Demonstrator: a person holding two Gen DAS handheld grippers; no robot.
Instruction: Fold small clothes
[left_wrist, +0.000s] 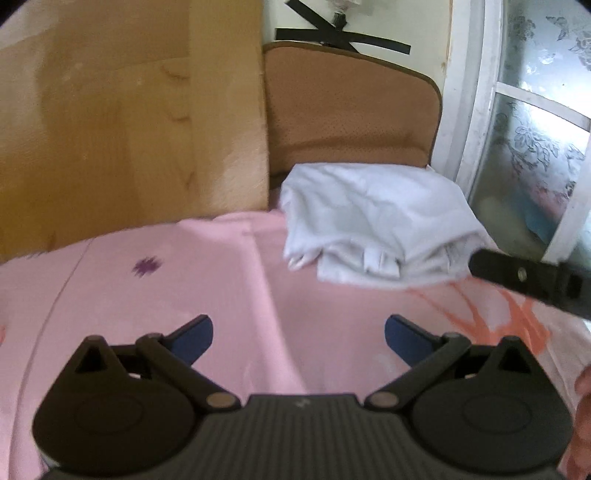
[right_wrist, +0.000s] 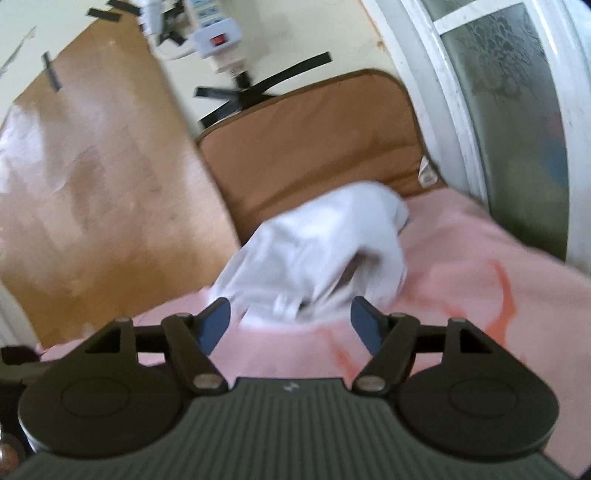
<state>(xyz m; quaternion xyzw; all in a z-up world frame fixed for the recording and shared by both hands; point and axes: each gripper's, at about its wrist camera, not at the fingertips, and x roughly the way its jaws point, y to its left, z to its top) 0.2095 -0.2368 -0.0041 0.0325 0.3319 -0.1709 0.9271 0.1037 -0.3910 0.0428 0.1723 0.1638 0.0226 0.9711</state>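
Two tools, both with jaws spread wide and nothing between the pads. The white garment (left_wrist: 373, 225) lies bunched on the pink sheet (left_wrist: 147, 295), against the brown cushion (left_wrist: 347, 110), in the upper centre-right of the left wrist view. From the left tool (left_wrist: 298, 338) it sits ahead and to the right, well apart. From the right tool (right_wrist: 290, 325) it lies directly ahead, its near edge just beyond the fingertips. Its long axis runs roughly across the left view. Judgement: right tool is nearer and better lined up for first grasp.
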